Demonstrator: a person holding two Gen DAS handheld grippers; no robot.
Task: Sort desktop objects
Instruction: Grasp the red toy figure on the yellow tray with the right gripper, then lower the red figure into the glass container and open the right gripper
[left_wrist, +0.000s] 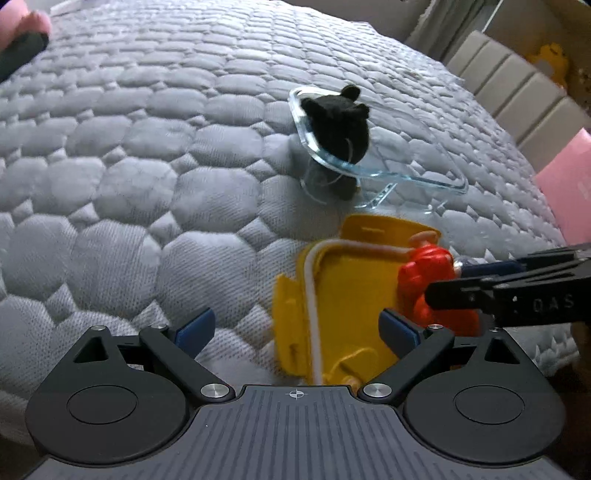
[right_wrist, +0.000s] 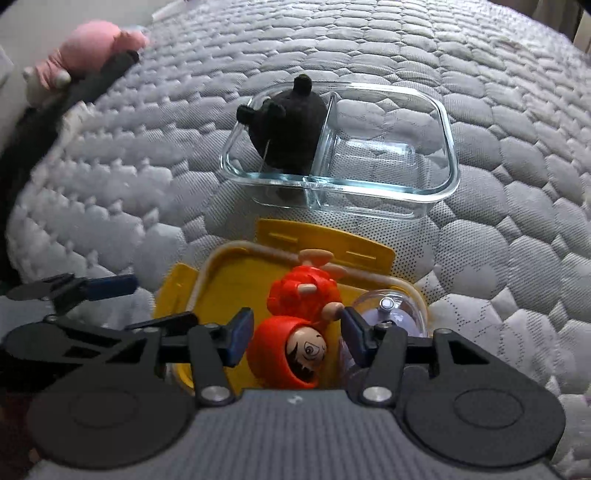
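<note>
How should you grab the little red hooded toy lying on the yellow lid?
Probably by its round red hood, from above. The red hooded figure lies flat on the yellow lid, so its underside is out of reach. The right hand-held gripper already has a pad on each side of the head; closing there looks steadiest.

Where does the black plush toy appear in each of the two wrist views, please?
Left wrist: black plush toy upper centre, in the glass container's left end.
Right wrist: black plush toy upper centre, in the left compartment.
Shared landmark: yellow lid just below the container.
</note>
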